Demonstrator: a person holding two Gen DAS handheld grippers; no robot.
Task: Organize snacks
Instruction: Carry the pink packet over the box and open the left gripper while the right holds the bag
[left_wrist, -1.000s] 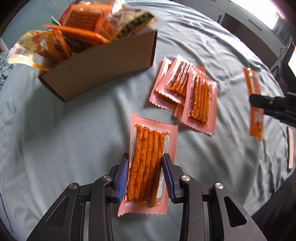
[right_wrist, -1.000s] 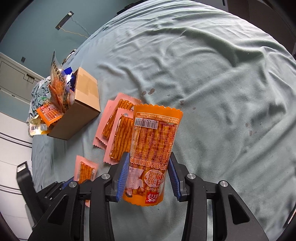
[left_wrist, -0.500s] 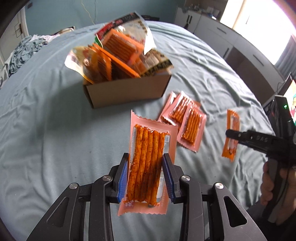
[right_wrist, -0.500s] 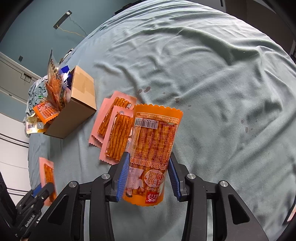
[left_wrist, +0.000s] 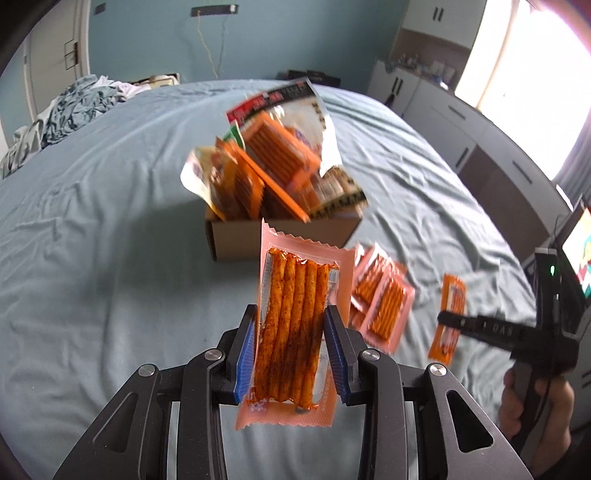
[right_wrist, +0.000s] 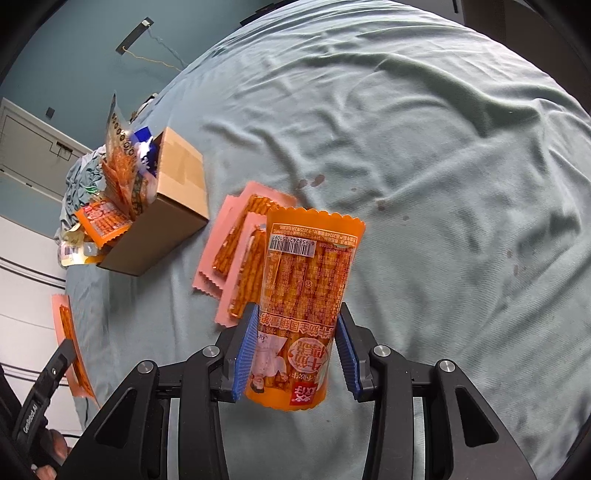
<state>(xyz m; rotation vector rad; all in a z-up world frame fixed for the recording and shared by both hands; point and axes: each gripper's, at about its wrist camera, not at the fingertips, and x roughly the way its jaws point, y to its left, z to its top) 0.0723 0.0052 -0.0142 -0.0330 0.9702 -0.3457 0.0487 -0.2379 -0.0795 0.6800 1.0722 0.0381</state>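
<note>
My left gripper (left_wrist: 291, 350) is shut on a pink packet of spicy sticks (left_wrist: 295, 325), held up in the air in front of the cardboard box (left_wrist: 280, 236). The box is stuffed with several orange and white snack packets (left_wrist: 273, 158). My right gripper (right_wrist: 295, 350) is shut on an orange snack packet (right_wrist: 306, 295) and hovers over the bed. Pink stick packets (right_wrist: 240, 251) lie stacked on the sheet beside the box (right_wrist: 162, 218). In the left wrist view the right gripper (left_wrist: 454, 325) shows at the right with its orange packet (left_wrist: 448, 317).
A blue-green bed sheet (right_wrist: 424, 184) covers everything underfoot, with small dark stains (right_wrist: 314, 181). Crumpled clothes (left_wrist: 66, 114) lie at the far left. White cabinets (left_wrist: 461, 122) line the right wall. A person's hand (left_wrist: 532, 406) grips the right tool. The left gripper's finger (right_wrist: 55, 369) shows at the lower left.
My left gripper has risen and tilted up with the pink packet, so the box now sits farther ahead and the room wall shows. The right gripper and its orange packet stayed still.
</note>
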